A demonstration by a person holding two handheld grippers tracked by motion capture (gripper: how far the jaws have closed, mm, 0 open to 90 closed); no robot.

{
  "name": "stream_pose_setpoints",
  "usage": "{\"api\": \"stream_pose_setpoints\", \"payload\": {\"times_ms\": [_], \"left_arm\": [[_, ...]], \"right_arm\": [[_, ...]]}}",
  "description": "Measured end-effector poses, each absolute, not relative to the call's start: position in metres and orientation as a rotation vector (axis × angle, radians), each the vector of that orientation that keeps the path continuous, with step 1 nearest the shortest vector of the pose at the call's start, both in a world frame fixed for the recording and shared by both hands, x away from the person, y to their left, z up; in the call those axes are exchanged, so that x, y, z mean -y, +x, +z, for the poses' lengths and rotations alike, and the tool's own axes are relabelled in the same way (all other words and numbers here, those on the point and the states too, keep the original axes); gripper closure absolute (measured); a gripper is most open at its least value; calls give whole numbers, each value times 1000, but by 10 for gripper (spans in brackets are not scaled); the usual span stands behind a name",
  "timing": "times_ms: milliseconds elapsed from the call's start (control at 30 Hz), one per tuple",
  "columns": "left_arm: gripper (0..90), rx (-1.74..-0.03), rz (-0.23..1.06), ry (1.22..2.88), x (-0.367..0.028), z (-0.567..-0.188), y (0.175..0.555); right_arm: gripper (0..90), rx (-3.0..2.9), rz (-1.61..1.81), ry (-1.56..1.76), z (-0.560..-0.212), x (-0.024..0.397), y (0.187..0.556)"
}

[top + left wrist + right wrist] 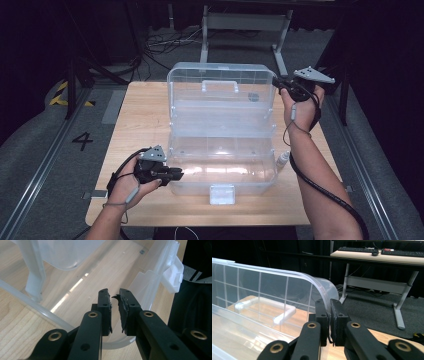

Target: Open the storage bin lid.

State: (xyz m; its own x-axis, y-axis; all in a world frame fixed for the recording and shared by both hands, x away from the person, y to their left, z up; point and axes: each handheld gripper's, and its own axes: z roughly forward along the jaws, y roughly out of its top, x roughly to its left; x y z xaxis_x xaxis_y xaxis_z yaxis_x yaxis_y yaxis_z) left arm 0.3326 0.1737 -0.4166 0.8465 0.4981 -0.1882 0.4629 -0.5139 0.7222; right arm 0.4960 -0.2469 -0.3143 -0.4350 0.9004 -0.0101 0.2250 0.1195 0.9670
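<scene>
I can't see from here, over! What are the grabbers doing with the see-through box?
Right gripper shut on lid edge, lid up. Left gripper at box front rim, fingers slightly apart. Nothing in the way.

A pale wooden table [145, 107] carries everything before me. Directly on it stands one clear plastic box [222, 172], its lid [220, 90] swung up at the far side. The box's base sits just beyond my left jaws, toward the table's near edge, with its white latch [222, 194] facing me. Bare wood runs to either side of the box, and past my right jaws at the far right corner.
</scene>
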Motion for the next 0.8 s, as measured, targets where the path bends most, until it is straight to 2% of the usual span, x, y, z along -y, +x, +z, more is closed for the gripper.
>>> {"api": "stream_pose_setpoints", "payload": {"times_ms": [567,800], "left_arm": [[790,-679,63,2173,-178,-415,331],[752,-669,54,2166,-177,-415,327]], "right_arm": [[859,-1759,1350,1137,-327,245,523],[857,-1765,1342,1145,-331,244,530]]}}
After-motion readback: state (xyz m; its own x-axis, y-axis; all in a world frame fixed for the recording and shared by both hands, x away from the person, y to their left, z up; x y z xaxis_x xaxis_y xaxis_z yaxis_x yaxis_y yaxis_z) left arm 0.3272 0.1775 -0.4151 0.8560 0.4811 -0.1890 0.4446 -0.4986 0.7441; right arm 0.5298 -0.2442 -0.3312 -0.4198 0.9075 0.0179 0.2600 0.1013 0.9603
